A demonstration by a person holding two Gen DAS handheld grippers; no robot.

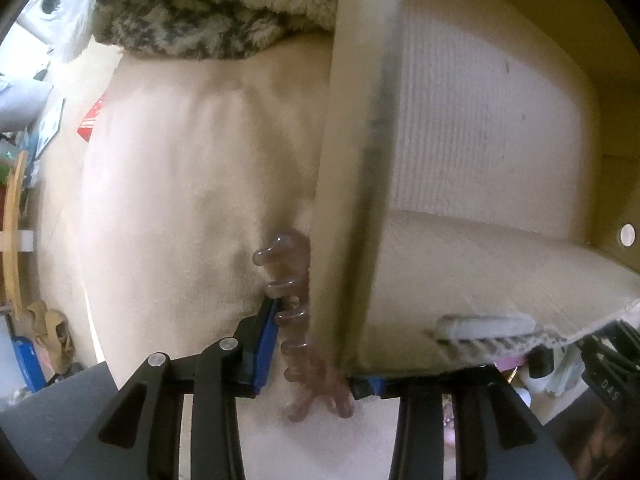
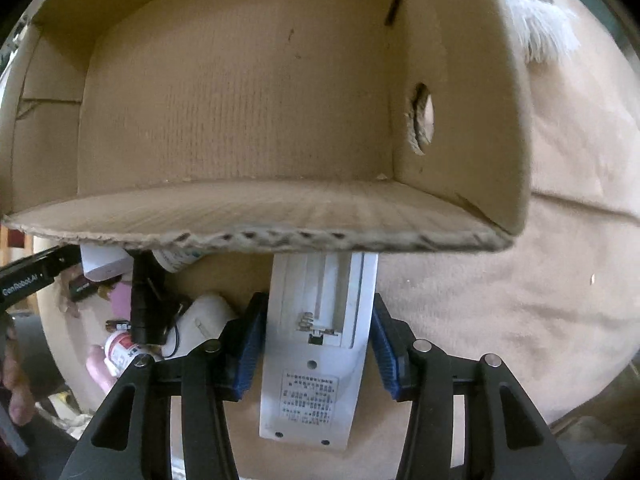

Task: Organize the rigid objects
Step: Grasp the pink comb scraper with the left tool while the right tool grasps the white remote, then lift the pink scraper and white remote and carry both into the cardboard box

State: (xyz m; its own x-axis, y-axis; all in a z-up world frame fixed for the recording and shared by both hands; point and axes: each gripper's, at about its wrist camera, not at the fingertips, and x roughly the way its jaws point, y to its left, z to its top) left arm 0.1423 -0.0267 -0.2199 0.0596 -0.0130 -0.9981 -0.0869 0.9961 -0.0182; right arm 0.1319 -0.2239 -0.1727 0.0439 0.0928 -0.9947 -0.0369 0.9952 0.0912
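Clutter [image 2: 140, 320] beneath cardboard box [image 2: 240, 120]

Hair clip [image 1: 294, 320] on the blanket [image 1: 180, 200] left of the cardboard box [image 1: 480, 140]; remote [image 2: 320, 340] before it.

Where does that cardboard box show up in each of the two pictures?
Left wrist view: the box fills the right half, with one wall edge-on down the middle.
Right wrist view: the box fills the upper part, open towards the camera, above the remote.
Shared landmark: the round hole in a box wall.
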